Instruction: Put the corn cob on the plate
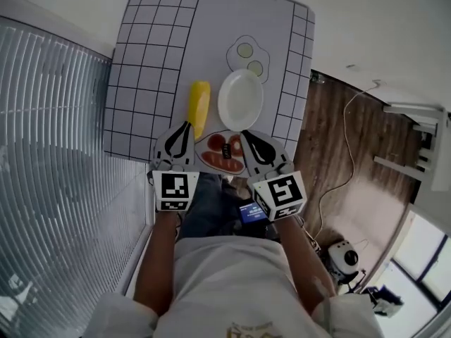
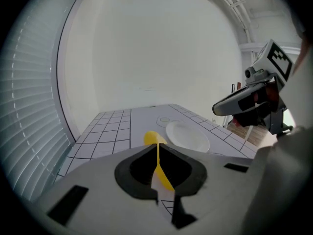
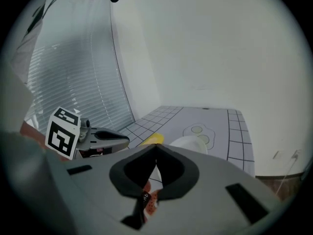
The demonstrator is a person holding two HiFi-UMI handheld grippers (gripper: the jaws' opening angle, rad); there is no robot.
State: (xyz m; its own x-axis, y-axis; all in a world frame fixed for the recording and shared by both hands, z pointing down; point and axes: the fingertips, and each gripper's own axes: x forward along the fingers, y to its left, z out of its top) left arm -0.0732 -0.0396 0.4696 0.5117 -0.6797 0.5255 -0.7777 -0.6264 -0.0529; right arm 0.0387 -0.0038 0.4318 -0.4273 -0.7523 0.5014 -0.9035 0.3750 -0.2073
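We hold both jaws closed on nothing: left gripper (image 1: pixel 184 127) near-left of the plate (image 1: pixel 240 99), right gripper (image 1: pixel 249 135) by its near rim. The corn cob (image 1: pixel 199 106) lies just left of the plate, its length pointing away from us.

You are working in what looks like a bare test room or lab: plain white walls (image 2: pixel 161 58), window blinds (image 1: pixel 49 132), a grid-printed work mat (image 1: pixel 151 62), and a loose cable (image 1: pixel 345 129) across the wood floor (image 1: pixel 324 118).
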